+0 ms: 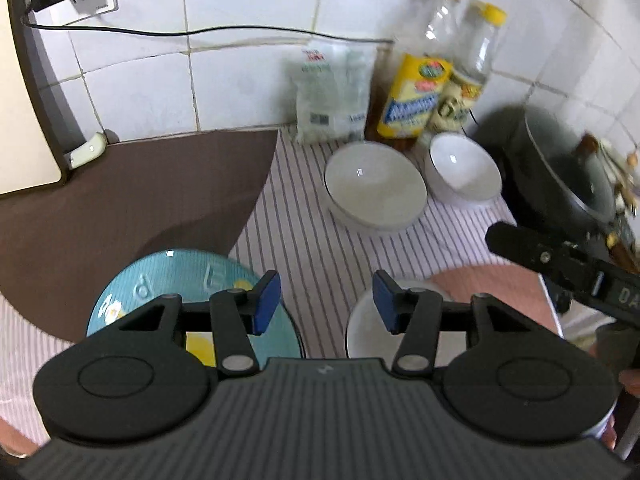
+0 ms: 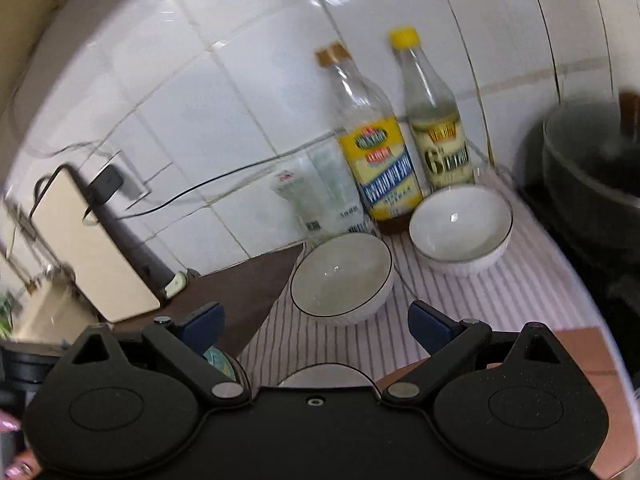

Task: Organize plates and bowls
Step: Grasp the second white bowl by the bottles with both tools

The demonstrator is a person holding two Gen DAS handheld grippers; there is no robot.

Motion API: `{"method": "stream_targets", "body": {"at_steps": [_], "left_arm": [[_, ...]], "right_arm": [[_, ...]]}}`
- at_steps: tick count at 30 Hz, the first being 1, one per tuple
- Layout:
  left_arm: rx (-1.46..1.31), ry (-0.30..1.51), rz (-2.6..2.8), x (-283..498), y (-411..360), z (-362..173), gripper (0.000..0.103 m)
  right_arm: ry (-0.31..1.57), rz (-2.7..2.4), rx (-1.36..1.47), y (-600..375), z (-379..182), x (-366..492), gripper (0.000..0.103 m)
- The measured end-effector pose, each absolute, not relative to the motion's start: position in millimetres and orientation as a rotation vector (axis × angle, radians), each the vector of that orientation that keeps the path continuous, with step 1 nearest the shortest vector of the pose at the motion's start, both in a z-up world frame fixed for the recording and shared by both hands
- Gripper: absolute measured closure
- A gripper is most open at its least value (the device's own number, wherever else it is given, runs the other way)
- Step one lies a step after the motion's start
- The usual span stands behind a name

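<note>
The bottle labels (image 2: 382, 168) are too blurred to read.

Right gripper (image 2: 316, 326) over the striped cloth (image 2: 500, 304), jaws apart and empty.
Two white bowls (image 2: 342, 278) (image 2: 460, 230) sit ahead, two bottles (image 2: 376, 152) (image 2: 436, 128) behind them by the tiled wall.

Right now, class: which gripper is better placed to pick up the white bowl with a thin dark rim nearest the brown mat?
Right. The open right gripper faces that rimmed white bowl directly; the open left gripper sits farther back.
</note>
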State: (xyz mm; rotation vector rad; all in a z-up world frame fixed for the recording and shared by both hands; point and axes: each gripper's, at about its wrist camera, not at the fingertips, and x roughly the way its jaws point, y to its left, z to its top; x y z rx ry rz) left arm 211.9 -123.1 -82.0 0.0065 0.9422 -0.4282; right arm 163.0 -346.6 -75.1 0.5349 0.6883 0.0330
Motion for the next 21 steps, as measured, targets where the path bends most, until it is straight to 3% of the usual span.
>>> {"method": "stream_targets", "body": {"at_steps": [8,12,19,21], "left_arm": [[-0.082,0.911,-0.389,257.6,-140.5,-116.2,0.050],[-0.082,0.924,-0.401,280.2,-161.1,-137.9,0.050],[-0.011,0.965,-0.389,314.1,-181.4,-168.1,0.050],[-0.032,0.987,-0.397,319.8,-181.3,-173.7,0.053]], "right_arm": [[0.828,-0.009,0.750,-366.0,-126.7,218.9,0.015],[0.892,-0.043,0.811,-368.9,-149.2,242.7,0.029],[0.888,-0.149,0.662,-361.9,-157.3,268.9,0.035],[0.900,-0.165,0.628,-359.3,-160.6,274.4,0.042]]}}
